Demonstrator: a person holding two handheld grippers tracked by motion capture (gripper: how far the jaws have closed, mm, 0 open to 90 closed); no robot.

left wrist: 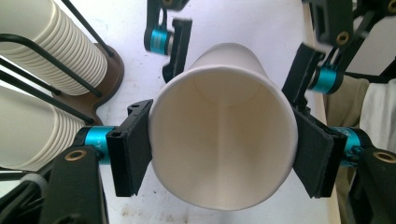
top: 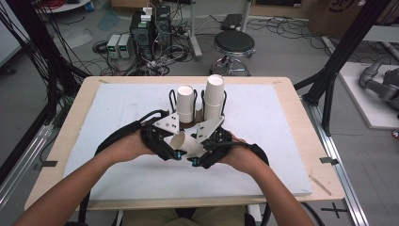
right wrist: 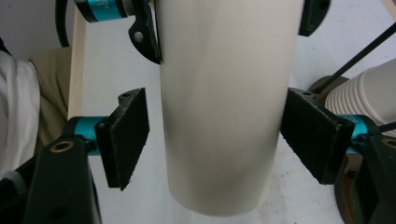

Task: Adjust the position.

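1. We are holding a single paper cup (top: 182, 141) on its side above the white mat (top: 117, 169) on the counter (top: 301, 122), just in front of the cup rack (top: 197, 115).
2. Our left gripper (left wrist: 223, 154) is clamping the cup close to its open rim; both fingers (left wrist: 133, 147) are pressing flat against opposite sides of the wall, and the mouth is facing that gripper's camera.
3. Our right gripper (right wrist: 217, 140) is straddling the cup's closed end. In the right gripper view one of its fingers (right wrist: 125, 135) is standing clearly apart from the wall, with a strip of mat showing between; the other one is sitting just beside the wall, and we cannot tell whether it is touching.
4. So the right fingers are standing half wide around the cup without gripping it.
5. In the high view the two grippers are meeting nose to nose, with the cup bridging them.
6. Behind the cup, two stacks of paper cups (top: 213, 96) are standing upright in the wire rack on its brown base.
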